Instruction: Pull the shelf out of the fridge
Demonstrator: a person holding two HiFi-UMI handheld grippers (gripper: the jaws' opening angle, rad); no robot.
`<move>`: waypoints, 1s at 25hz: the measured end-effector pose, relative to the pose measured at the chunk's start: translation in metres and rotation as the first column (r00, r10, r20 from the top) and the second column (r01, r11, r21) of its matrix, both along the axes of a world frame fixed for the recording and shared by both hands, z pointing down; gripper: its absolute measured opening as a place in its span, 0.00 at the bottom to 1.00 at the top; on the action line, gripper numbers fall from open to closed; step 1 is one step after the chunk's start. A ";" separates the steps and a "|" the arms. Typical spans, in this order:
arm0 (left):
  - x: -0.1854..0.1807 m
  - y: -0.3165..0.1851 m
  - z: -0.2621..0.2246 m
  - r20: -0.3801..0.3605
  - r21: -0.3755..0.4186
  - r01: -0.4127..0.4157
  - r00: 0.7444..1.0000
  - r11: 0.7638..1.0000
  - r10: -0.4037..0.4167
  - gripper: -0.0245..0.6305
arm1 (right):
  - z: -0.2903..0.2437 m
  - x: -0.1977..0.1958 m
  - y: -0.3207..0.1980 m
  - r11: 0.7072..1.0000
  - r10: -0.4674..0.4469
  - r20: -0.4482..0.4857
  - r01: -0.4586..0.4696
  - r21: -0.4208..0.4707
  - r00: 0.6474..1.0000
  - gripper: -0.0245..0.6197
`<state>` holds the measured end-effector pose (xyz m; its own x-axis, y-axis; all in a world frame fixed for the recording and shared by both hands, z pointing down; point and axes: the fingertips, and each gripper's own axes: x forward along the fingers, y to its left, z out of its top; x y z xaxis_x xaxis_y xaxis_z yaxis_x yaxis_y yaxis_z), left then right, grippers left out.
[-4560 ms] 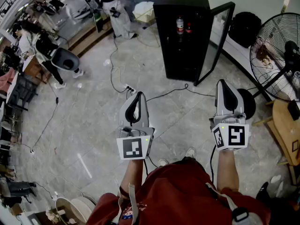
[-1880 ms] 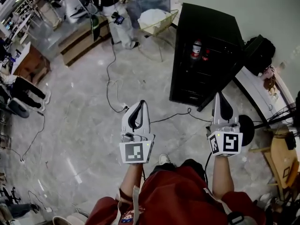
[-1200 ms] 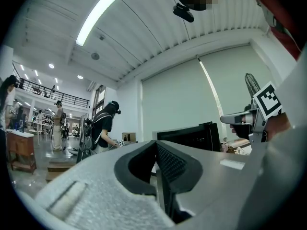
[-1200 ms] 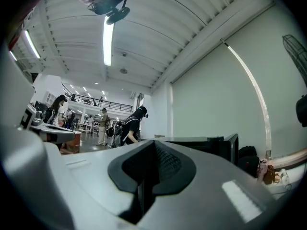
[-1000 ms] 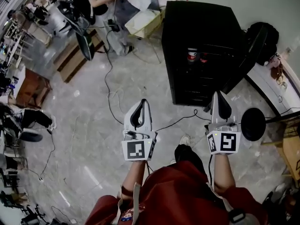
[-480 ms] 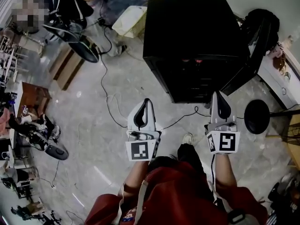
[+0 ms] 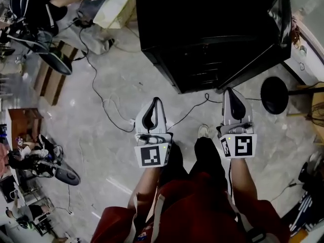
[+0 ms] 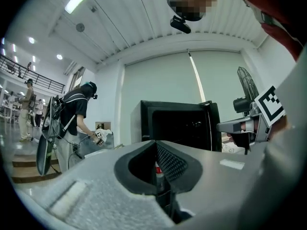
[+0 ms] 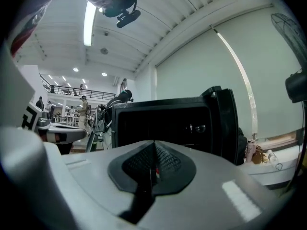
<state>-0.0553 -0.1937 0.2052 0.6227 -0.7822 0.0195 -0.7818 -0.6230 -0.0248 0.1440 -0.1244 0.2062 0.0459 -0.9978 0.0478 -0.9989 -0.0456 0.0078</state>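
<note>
The black fridge (image 7: 202, 29) stands on the floor just ahead, its glass door (image 7: 263, 44) swung open to the right. Dark shelves (image 7: 202, 70) show faintly inside. My left gripper (image 7: 156, 100) is shut and holds nothing, a short way in front of the fridge's lower left corner. My right gripper (image 7: 229, 90) is also shut and empty, close to the door's bottom edge. In the left gripper view the fridge (image 8: 180, 123) lies beyond the closed jaws (image 8: 155, 143). From the right gripper view the fridge's dark inside (image 9: 163, 123) is straight ahead of the closed tip (image 9: 154, 143).
A black cable (image 7: 101, 100) snakes over the marble floor to the fridge. A round black fan base (image 7: 274, 95) stands right of the door. A person (image 8: 72, 123) works at the left, near a pale box (image 7: 114, 9) and wooden steps (image 7: 50, 75).
I have walked closer: the fridge has grown and moved from the frame's upper middle to fill the top. Both grippers stay shut, side by side, now near the fridge's foot.
</note>
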 end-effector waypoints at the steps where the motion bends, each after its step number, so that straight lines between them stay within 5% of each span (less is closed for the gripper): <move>1: -0.001 -0.003 0.009 0.003 -0.008 -0.013 1.000 1.000 0.013 0.03 | 0.009 -0.002 0.000 1.000 0.011 0.008 -0.011 -0.012 1.000 0.04; 11: -0.016 -0.003 0.113 0.048 -0.085 -0.078 0.995 0.993 0.082 0.04 | 0.110 -0.031 0.009 0.992 0.045 0.028 -0.041 -0.118 0.999 0.04; 18: 0.006 0.010 0.194 0.048 -0.112 -0.150 0.987 0.982 0.156 0.04 | 0.193 -0.033 0.012 0.987 0.006 0.028 -0.002 -0.163 1.000 0.04; 25: 0.024 0.015 0.280 0.051 -0.142 -0.153 0.986 0.978 0.161 0.04 | 0.293 -0.018 0.023 0.977 0.065 0.109 -0.041 -0.210 0.992 0.04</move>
<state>-0.0315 -0.1790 0.4851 0.7319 -0.6618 0.1623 -0.6734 -0.7388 0.0246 0.1260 -0.1013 0.4993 0.0811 -0.9620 0.2607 -0.9899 -0.1082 -0.0913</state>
